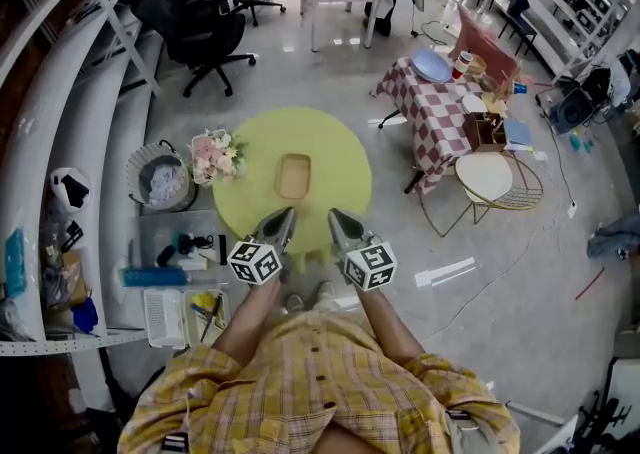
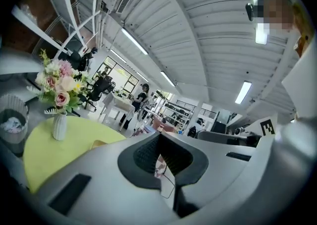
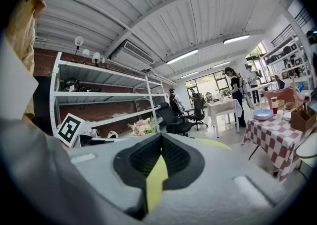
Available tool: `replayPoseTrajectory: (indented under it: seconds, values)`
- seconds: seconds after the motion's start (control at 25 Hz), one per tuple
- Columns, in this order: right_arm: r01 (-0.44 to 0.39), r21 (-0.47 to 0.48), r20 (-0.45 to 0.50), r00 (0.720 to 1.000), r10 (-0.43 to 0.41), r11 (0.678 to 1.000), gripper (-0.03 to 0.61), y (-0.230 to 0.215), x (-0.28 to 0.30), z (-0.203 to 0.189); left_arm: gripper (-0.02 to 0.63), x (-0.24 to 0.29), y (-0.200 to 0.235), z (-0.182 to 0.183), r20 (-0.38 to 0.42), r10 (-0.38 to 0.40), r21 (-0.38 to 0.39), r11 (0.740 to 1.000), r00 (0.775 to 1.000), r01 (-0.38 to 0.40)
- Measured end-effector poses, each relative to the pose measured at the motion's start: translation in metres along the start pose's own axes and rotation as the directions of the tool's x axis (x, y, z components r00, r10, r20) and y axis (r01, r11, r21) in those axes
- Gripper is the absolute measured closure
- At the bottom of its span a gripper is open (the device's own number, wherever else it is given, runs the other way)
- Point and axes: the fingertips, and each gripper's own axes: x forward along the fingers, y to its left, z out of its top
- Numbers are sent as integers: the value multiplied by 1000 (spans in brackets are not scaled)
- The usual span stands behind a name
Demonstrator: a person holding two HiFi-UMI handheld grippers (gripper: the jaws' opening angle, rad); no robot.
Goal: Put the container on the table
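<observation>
Left gripper (image 1: 283, 214) and right gripper (image 1: 340, 217) side by side over near edge of round table (image 1: 340, 157), close together but apart. Both point forward, tips angled slightly toward each other. Marker cubes (image 1: 254, 262) sit at rear, off table's near rim. Bare forearms (image 1: 245, 317) run back to body, elbows bent, plaid sleeves at upper arms. Left gripper view: jaws together, nothing gripped. Right gripper view: jaws together, nothing gripped.
</observation>
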Motion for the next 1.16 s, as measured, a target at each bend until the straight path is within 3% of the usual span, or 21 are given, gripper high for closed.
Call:
replayPoseTrajectory:
  seconds: [0.36,1.16]
  values:
    - [-11,-4,2,1000,11,1000,581,1,7,1,609,3,-5,6,-21,18,154,988,1000,-14]
    - [-9,-8,-1,1000,9,1000,581,-10,19,1,609,9,1,13,-21,42,234,972,999,-36]
